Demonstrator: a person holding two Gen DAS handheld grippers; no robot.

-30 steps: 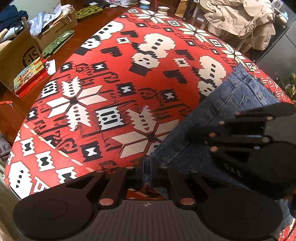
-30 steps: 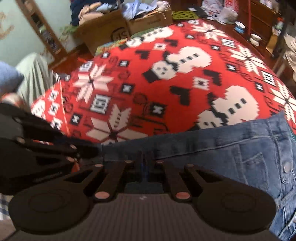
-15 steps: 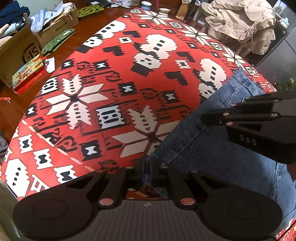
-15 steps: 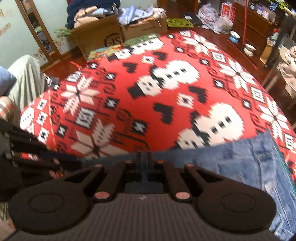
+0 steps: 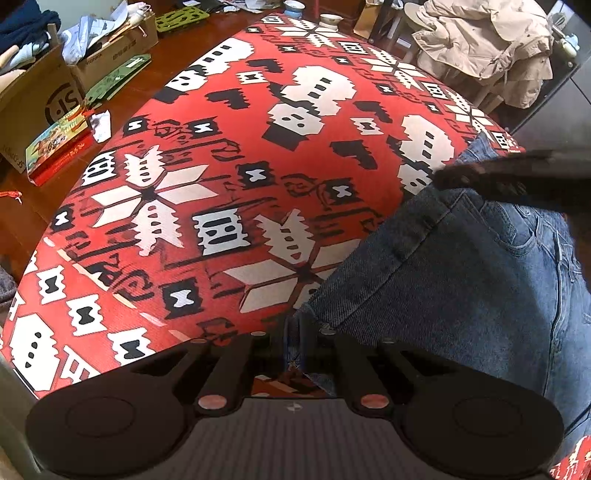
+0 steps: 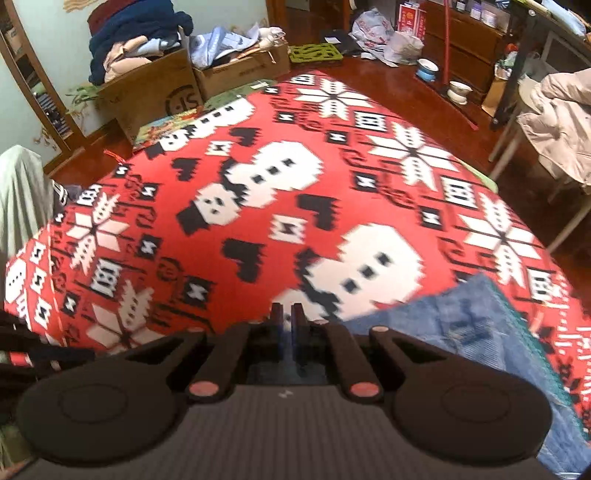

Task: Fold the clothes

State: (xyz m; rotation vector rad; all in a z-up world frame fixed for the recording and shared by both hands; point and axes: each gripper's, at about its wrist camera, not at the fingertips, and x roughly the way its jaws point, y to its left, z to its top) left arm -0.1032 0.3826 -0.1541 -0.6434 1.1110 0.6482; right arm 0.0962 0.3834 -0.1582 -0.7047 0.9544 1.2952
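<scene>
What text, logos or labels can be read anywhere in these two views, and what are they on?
"SF": round logo on the large cardboard box, seen sideways in the left wrist view and upright in the right wrist view.
Printed line on the smaller cardboard box: too small to read.
Cover of the colourful book: too blurred to read.
Red packages on the shelf: print unreadable.
Jeans: no readable label shows.

The jeans lay on the right part of the patterned cloth, with cardboard boxes on the floor beyond its far-left edge.
</scene>
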